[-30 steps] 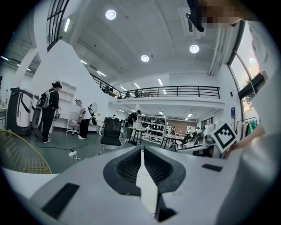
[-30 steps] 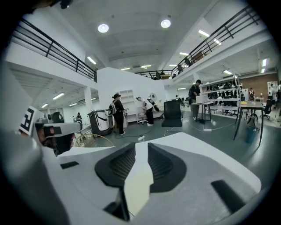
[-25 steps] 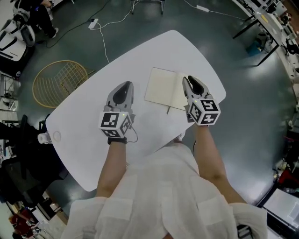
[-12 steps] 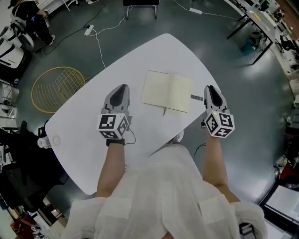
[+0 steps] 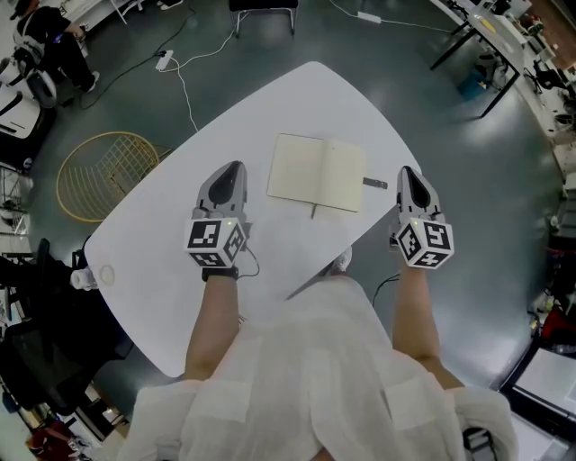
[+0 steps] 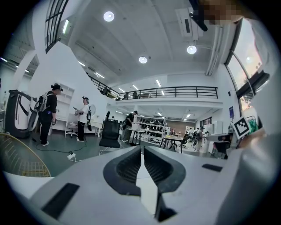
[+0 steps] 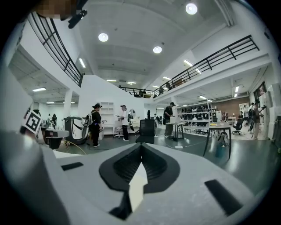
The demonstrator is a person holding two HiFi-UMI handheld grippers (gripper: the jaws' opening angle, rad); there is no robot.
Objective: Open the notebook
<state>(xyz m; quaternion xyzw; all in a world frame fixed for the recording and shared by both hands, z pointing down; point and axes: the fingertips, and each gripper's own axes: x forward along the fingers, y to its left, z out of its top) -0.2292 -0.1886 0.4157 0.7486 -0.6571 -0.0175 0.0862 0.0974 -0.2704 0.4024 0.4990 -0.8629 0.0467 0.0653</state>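
Observation:
The notebook [image 5: 317, 174] lies open on the white table [image 5: 297, 99], two cream pages up, with a dark strap [image 5: 375, 184] jutting from its right edge and a thin ribbon [image 5: 313, 212] at its near edge. My left gripper [image 5: 236, 167] rests on the table just left of the notebook, apart from it; its jaws are shut and empty [image 6: 142, 149]. Right of the notebook, over the table's right edge, my right gripper [image 5: 409, 171] is held clear of the book. Its jaws meet with nothing between them [image 7: 141, 147].
A yellow wire chair [image 5: 106, 171] stands on the floor left of the table. Cables and a power strip [image 5: 165, 59] lie beyond it, with a black chair [image 5: 261, 7] at the far end. A small white object [image 5: 83, 277] sits by the table's left edge. Desks line the right side.
My right gripper has moved off the notebook's right page to the table's right edge and closed its jaws. The notebook's right page now shows in full. The left gripper has stayed put.

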